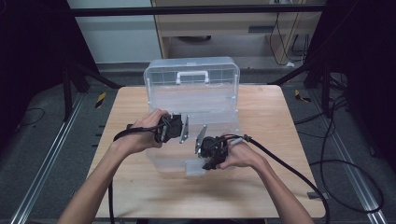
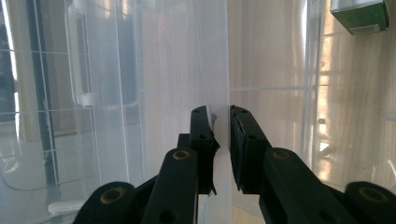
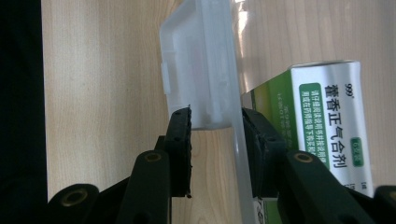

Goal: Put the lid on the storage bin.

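Note:
A clear plastic storage box (image 1: 170, 163) stands on the wooden table (image 1: 275, 140) with its lid (image 1: 191, 86) raised upright behind it. My left gripper (image 1: 176, 129) hangs over the box's left side. In the left gripper view my left gripper (image 2: 220, 116) is shut on a thin clear wall (image 2: 215, 60) of the box. My right gripper (image 1: 208, 148) is at the box's front edge. In the right gripper view my right gripper (image 3: 215, 119) pinches the front wall with its latch flap (image 3: 196, 70). A green and white medicine carton (image 3: 327, 112) lies inside the box, also as the carton (image 2: 362, 16) beyond the wall.
The lid carries a white handle (image 1: 192, 74). Bare wood lies to the right of the box and along the near edge. Black cables (image 1: 289, 170) trail from the grippers across the table and onto the floor. Metal rails run along both sides of the table.

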`<action>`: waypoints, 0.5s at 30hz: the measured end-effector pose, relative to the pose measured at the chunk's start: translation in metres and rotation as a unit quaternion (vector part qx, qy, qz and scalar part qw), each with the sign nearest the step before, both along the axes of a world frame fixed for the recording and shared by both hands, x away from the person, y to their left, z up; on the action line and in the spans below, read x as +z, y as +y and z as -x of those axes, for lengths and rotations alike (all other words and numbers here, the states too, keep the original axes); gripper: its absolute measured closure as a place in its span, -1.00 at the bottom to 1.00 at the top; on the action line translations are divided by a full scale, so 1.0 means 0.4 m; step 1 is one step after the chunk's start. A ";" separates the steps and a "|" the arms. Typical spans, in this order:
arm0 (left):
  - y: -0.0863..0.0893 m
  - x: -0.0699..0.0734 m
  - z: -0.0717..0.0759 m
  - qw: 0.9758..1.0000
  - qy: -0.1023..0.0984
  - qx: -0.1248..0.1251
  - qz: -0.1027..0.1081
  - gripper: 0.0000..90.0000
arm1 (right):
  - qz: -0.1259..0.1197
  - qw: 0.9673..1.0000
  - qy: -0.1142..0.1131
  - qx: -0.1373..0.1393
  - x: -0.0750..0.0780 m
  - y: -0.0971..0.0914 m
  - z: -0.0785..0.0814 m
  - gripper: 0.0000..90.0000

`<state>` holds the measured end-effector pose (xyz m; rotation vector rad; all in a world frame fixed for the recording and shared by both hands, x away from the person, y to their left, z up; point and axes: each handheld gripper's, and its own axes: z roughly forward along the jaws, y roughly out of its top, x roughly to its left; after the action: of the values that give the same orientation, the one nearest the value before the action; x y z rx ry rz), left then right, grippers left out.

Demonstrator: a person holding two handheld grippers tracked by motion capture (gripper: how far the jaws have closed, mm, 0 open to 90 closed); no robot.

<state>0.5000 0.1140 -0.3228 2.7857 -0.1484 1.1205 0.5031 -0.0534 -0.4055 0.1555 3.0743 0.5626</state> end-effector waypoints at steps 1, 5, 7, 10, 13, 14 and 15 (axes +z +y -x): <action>0.000 -0.001 0.001 1.000 0.000 -0.001 0.002 0.77 | 0.001 1.000 -0.003 0.001 0.000 0.000 -0.001 0.45; -0.002 -0.003 0.007 1.000 0.002 0.001 -0.002 0.77 | 0.003 1.000 -0.005 -0.002 0.001 0.000 0.001 0.45; -0.002 -0.007 0.011 1.000 0.002 0.001 0.002 0.77 | 0.003 1.000 -0.004 -0.001 0.001 0.000 0.001 0.45; -0.002 -0.006 0.016 1.000 0.006 0.003 -0.004 0.77 | 0.004 1.000 -0.006 -0.001 0.001 0.000 0.001 0.45; -0.001 -0.009 0.022 1.000 0.009 0.001 -0.002 0.77 | 0.002 1.000 -0.008 -0.002 0.001 0.000 0.003 0.44; 0.000 -0.012 0.023 1.000 0.008 -0.002 0.001 0.77 | 0.001 1.000 -0.009 0.000 0.001 0.000 0.003 0.44; 0.000 -0.014 0.025 1.000 0.010 0.000 0.005 0.76 | 0.001 1.000 -0.009 -0.001 0.001 0.000 0.004 0.44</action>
<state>0.4900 0.1141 -0.3285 2.7874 -0.1413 1.0896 0.5017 -0.0535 -0.4051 0.1535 3.0578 0.5575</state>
